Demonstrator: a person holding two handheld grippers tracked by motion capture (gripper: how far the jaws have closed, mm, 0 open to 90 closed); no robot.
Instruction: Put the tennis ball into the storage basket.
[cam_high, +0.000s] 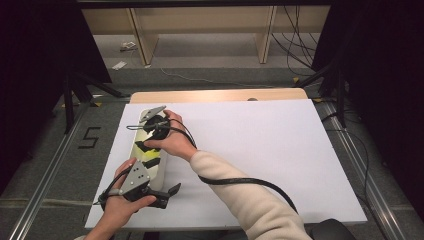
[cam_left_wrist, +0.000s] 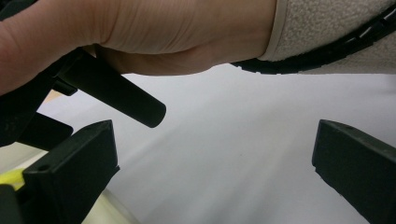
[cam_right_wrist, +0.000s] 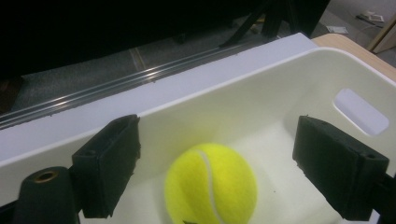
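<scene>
A yellow tennis ball (cam_right_wrist: 212, 184) lies on the floor of a cream-white bin (cam_right_wrist: 243, 88). My right gripper (cam_right_wrist: 224, 163) is lowered into the bin, open, with a jaw on either side of the ball and a gap on both sides. In the high view the bin (cam_high: 161, 175) stands at the table's left, and the right gripper (cam_high: 148, 155) reaches across into it, with a patch of the ball (cam_high: 151, 161) showing between the jaws. My left gripper (cam_high: 169, 196) is open by the bin's near end, pointing right. In its own view the left gripper (cam_left_wrist: 212, 172) holds nothing.
A white sheet (cam_high: 260, 150) covers the table, bare to the right of the bin. The right forearm in a cream sleeve (cam_high: 240, 195) and its black cable (cam_high: 250, 181) cross in front of the left gripper. The bin's far end has a handle slot (cam_right_wrist: 359, 112).
</scene>
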